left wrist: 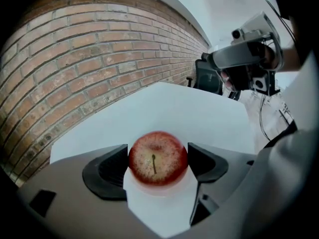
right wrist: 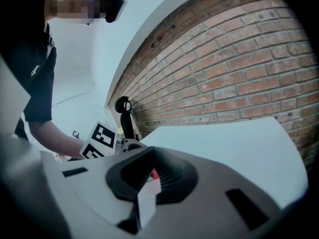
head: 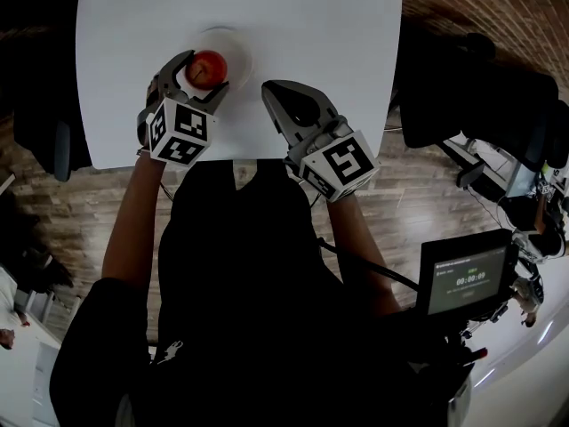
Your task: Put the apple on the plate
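The white bench (head: 338, 25) fills the upper half of the head view, and the white plate (head: 240, 39) sits near its middle, at 12 o'clock from the person. The left hand-held gripper (head: 203, 75) reaches to the plate's 7 o'clock edge, both jaws pressed against the sides of the red apple (left wrist: 158, 157), stem facing the camera. The right hand-held gripper (head: 274, 94) lies at 3 o'clock from the apple, jaws nearly together with nothing between them. This looks like the placing step, with the apple over the plate's near rim; whether it rests there I cannot tell. Next: ease it toward 12 o'clock, settle it, then part the jaws gently so it doesn't roll.
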Demonstrator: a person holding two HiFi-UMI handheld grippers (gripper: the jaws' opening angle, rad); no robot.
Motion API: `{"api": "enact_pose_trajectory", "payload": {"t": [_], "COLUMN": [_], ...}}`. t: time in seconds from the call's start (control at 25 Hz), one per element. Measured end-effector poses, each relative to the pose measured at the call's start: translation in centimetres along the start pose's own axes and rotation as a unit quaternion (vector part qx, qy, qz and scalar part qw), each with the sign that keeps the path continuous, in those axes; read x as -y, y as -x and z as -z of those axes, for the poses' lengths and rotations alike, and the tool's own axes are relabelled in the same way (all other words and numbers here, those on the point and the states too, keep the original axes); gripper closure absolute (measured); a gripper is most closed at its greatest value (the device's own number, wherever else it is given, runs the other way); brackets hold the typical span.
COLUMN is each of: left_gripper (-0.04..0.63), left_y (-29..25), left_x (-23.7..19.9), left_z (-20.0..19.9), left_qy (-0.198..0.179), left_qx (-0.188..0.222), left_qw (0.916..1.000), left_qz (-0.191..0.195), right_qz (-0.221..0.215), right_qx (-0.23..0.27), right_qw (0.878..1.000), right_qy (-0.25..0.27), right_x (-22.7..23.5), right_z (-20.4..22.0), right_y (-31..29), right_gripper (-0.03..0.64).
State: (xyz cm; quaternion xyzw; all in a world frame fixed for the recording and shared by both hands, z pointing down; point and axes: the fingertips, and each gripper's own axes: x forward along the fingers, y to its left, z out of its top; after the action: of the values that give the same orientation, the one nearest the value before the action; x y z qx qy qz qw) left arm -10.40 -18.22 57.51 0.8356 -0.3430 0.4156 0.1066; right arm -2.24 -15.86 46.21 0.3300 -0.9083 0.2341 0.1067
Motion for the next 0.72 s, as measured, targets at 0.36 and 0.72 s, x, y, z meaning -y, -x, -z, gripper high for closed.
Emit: {"api": "enact_pose_trajectory", "payload": {"t": [0.36,0.72], "left_gripper": [0.213,0.213], "left_y": [-1.0,-1.3], "left_x": [0.2,0.1], "left_z": [-0.1,0.3], "left_qy": [-0.06,-0.099], "left_qx": [-0.024,-0.053], "left_qw": [0.9979,0.9936], "left_qz": [0.006,0.005], "right_qz": [0.014,0.021], "right_qx": [0.0,0.006], "right_qw": [1.0,1.0], "right_qy": [-0.009,-0.015], "right_x": [0.6,0.9], "right_z": [0.2,0.1], "right_y": [0.5,0.8], "right_gripper": [0.613,0.613]}}
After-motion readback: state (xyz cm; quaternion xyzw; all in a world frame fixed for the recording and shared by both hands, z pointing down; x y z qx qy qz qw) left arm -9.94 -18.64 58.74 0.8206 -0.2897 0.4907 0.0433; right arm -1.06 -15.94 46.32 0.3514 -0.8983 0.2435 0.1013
